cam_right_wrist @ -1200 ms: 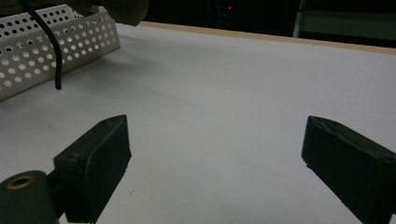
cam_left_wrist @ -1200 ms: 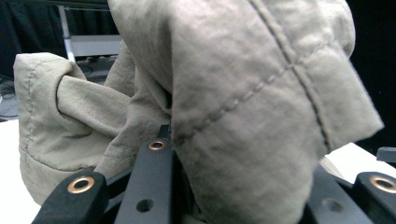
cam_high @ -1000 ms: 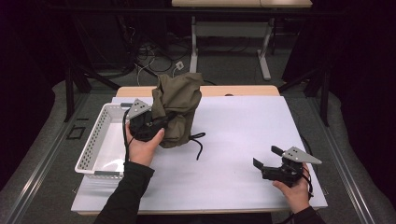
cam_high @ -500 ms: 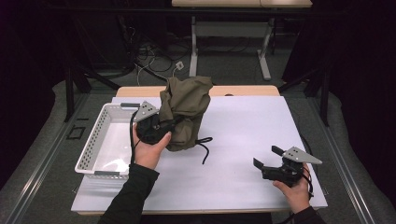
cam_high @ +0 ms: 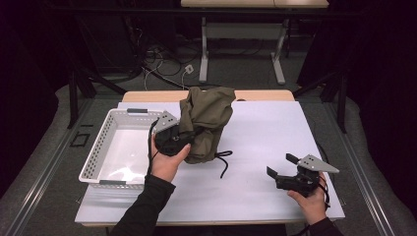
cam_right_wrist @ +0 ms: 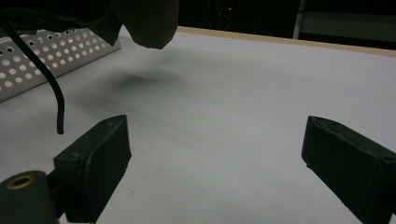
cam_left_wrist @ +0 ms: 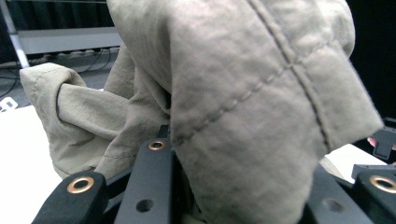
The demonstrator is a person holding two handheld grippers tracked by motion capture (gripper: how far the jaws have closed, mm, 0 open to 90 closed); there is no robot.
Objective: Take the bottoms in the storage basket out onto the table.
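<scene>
now | white table (cam_high: 255,196); dark room | left tool (cam_high: 183,141) clamps olive garment (cam_high: 206,118) | right tool (cam_high: 281,166) agape

1 olive garment (cam_high: 206,120), 1 white perforated basket (cam_high: 98,162), 2 tools: left (cam_high: 183,140), right (cam_high: 281,166).

The left gripper (cam_high: 183,133) is raised with its jaws clamped tight, while the right gripper (cam_high: 281,166) sits low with its jaws spread wide apart.
</scene>
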